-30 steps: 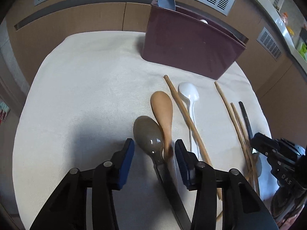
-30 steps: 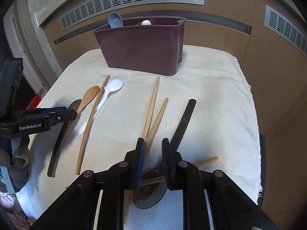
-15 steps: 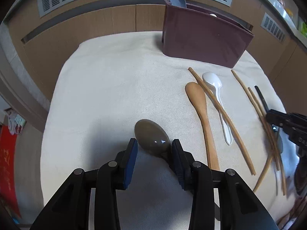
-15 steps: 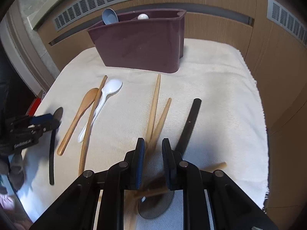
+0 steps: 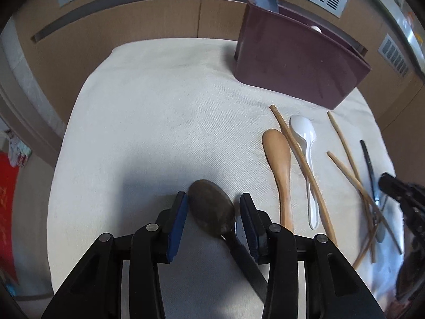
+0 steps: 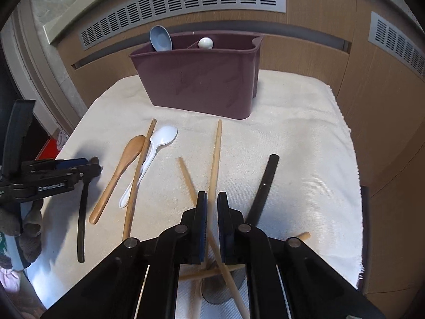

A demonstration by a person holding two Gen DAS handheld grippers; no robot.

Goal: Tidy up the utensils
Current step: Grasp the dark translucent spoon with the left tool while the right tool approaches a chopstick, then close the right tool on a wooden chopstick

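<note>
My left gripper (image 5: 212, 204) is part open around the bowl of a dark grey spoon (image 5: 209, 210); whether its pads touch the spoon I cannot tell. The spoon's black handle (image 6: 82, 218) hangs below it in the right wrist view. My right gripper (image 6: 212, 204) is nearly shut around a wooden chopstick (image 6: 215, 154) over crossed chopsticks and a black-handled spoon (image 6: 261, 188). A wooden spoon (image 5: 279, 159), white spoon (image 5: 305, 143) and another chopstick (image 5: 300, 159) lie on the cloth. The maroon caddy (image 6: 202, 79) holds a blue spoon (image 6: 160, 38) and a white utensil (image 6: 205, 43).
The cream cloth (image 5: 159, 111) covers a small table with edges on all sides. A wooden wall with vent grilles (image 6: 186, 8) stands behind the caddy. A red object (image 5: 8, 180) lies on the floor to the left.
My left gripper has lifted and carried the dark spoon leftward, away from the wooden spoon. My right gripper has moved forward and the chopsticks under it have shifted and crossed.
</note>
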